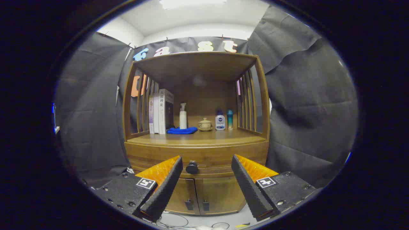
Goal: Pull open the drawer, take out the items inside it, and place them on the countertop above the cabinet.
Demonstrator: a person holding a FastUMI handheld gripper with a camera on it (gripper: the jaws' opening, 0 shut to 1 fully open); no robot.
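Note:
A wooden cabinet (pixel 198 153) stands straight ahead, with a shut drawer (pixel 159 161) under its countertop (pixel 198 138). The drawer's dark round knob (pixel 192 167) sits ahead of my fingers, a little left of the middle of the gap. My gripper (pixel 207 165) is open, its two fingers spread wide with nothing between them, some way short of the knob. What lies inside the drawer is hidden.
On the countertop stand several books (pixel 161 111), a white pump bottle (pixel 183 116) on a blue cloth (pixel 182 130), a small lidded pot (pixel 204 124) and two small bottles (pixel 220 121). A shelf roof and slatted sides enclose it. Two lower doors (pixel 198 195) are shut. Cables lie on the floor.

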